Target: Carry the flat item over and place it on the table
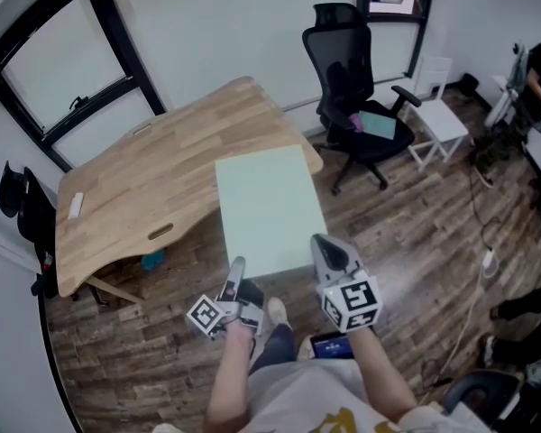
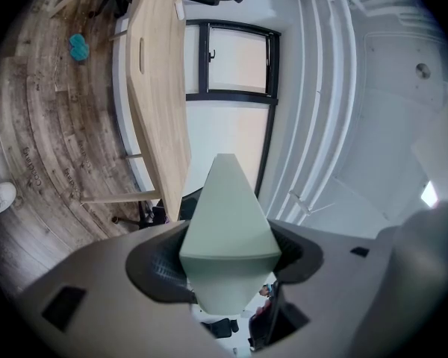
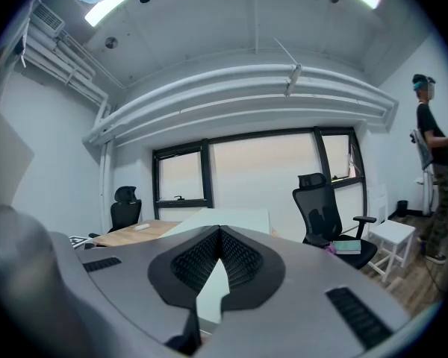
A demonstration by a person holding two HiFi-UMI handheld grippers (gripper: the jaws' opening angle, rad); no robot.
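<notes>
Both left gripper (image 1: 237, 274) and right gripper (image 1: 323, 249) were clamped on the lower edge of the board (image 1: 269, 207), mid-frame, overlapping the table (image 1: 153, 183) at its right end.

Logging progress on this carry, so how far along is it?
Done: the board is off the ground, clamped at its near edge by the left gripper and the right gripper. In hand: it is held in the air at the table, its far end seemingly over the table's near corner. Left: lower it flat onto the wood and open both grippers.
</notes>
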